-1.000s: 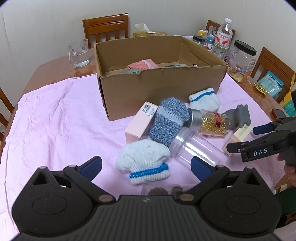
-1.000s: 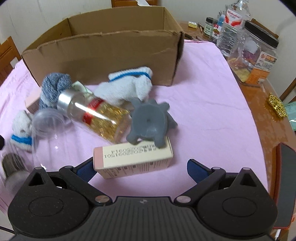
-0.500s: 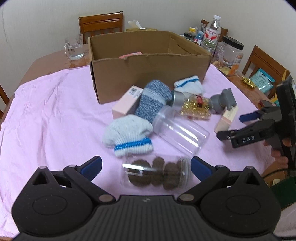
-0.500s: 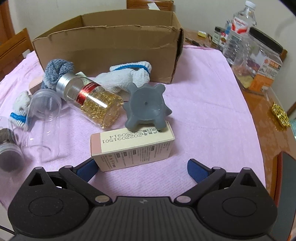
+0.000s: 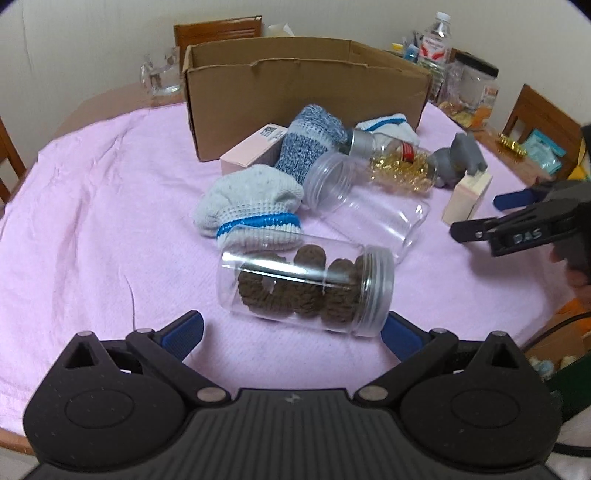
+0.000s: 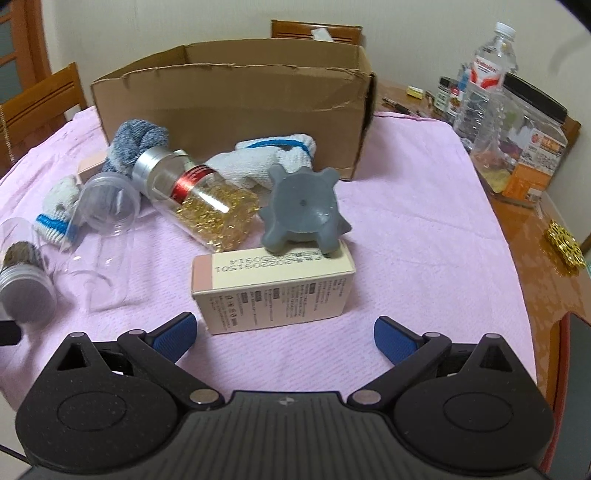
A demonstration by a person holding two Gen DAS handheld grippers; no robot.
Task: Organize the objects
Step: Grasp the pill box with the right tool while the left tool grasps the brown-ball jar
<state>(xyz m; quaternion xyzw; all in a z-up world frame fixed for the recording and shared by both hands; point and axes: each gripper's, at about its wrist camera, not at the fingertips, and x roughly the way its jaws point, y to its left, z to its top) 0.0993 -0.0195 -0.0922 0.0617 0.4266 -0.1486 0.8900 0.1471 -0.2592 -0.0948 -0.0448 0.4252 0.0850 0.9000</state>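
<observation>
Left gripper (image 5: 291, 328) low over the near edge of the table (image 5: 92, 206), fingers spread wide, cookie jar (image 5: 306, 286) lying on its side just ahead, untouched. Right gripper (image 6: 284, 332) level near the right edge, likewise spread, empty, facing the pink box (image 6: 273, 288). Cardboard box (image 5: 303, 92) toward the far edge.

Glossy clear plastic jar (image 5: 306, 286) (matt pink cloth (image 5: 92, 229) beneath).

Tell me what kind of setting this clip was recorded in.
Most likely a home dining room: wooden chairs ring a table under a pink cloth, with a water bottle, food jars and a glass mug along its edge.
</observation>
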